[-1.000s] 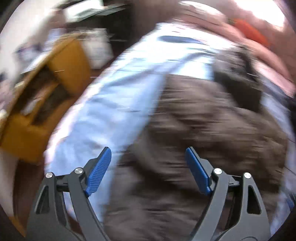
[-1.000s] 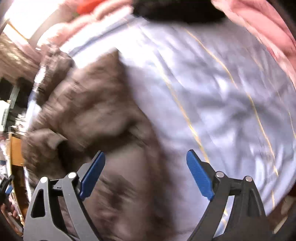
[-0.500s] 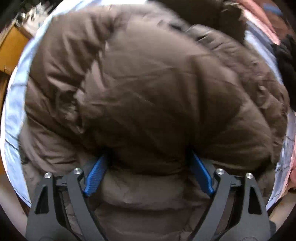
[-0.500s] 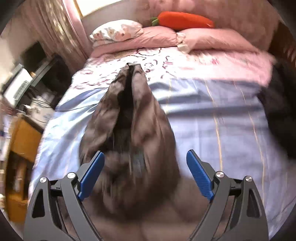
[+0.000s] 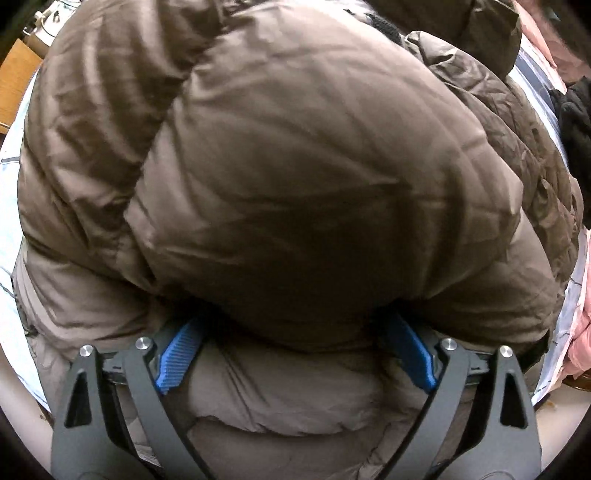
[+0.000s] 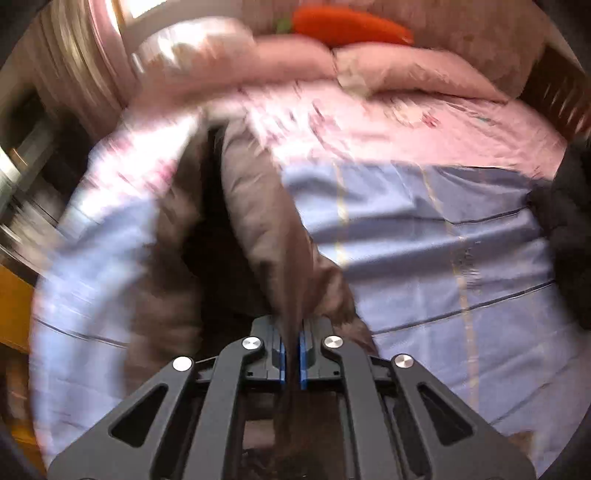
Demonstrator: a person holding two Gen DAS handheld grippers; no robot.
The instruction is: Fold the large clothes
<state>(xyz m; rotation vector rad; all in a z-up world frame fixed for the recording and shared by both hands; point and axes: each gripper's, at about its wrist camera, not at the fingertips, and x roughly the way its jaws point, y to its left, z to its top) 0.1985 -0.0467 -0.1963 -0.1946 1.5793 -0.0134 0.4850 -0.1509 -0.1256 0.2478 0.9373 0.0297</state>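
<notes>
A large brown puffer jacket [image 5: 295, 177] fills the left wrist view, bunched on the bed. My left gripper [image 5: 295, 350] is open, its blue pads wide apart, pressed into the jacket with a thick fold bulging over the fingertips. In the right wrist view the jacket [image 6: 266, 229] stretches away over the light blue sheet [image 6: 424, 240]. My right gripper [image 6: 291, 354] is shut on an edge of the jacket, the fabric pinched between the blue pads.
Pink bedding and pillows [image 6: 406, 66] lie at the head of the bed with an orange carrot-shaped cushion [image 6: 347, 26]. A black garment [image 6: 569, 229] lies at the bed's right side. Orange wooden furniture [image 5: 18, 74] stands beside the bed on the left.
My right gripper has closed on the jacket's edge; it was open half a second ago. My left gripper moved from over the sheet down into the jacket and stays open.
</notes>
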